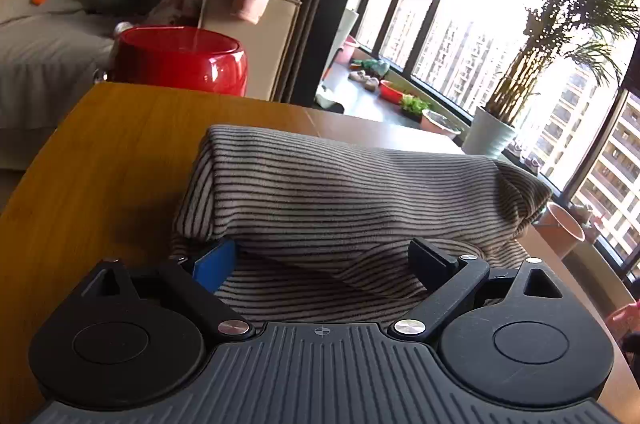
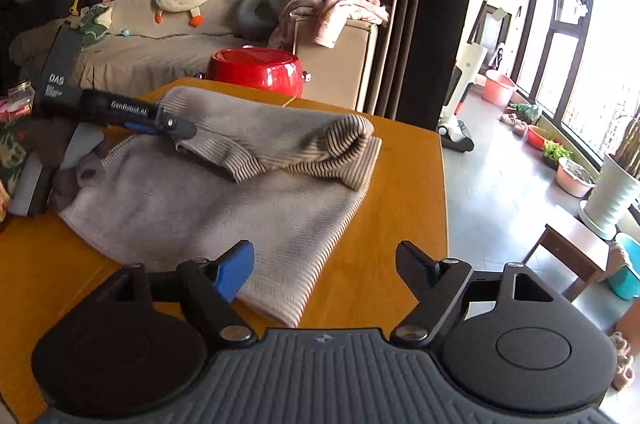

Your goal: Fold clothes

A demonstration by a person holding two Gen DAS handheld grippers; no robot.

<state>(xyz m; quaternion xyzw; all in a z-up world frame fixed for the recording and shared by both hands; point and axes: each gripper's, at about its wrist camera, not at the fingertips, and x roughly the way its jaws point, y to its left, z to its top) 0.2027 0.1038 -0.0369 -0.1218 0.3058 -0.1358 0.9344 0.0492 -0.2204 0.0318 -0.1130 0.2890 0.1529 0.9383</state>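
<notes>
A beige sweater with thin dark stripes point(image 2: 208, 208) lies on the wooden table point(image 2: 404, 192). One sleeve point(image 2: 280, 132) is folded across its upper part. In the left wrist view the sweater point(image 1: 340, 192) fills the middle, a raised fold right in front of my left gripper point(image 1: 324, 260). The left jaws stand wide open at the fold; cloth lies between and under them. That gripper also shows in the right wrist view point(image 2: 176, 128), at the sweater's far left edge. My right gripper point(image 2: 324, 264) is open and empty above the sweater's near hem.
A red round tub point(image 2: 256, 72) stands behind the table's far edge, by a sofa point(image 2: 160, 40) with plush toys and pink clothes. Clutter sits at the table's left point(image 2: 24, 144). To the right lie open floor, a vacuum point(image 2: 460, 104), basins, potted plants and large windows.
</notes>
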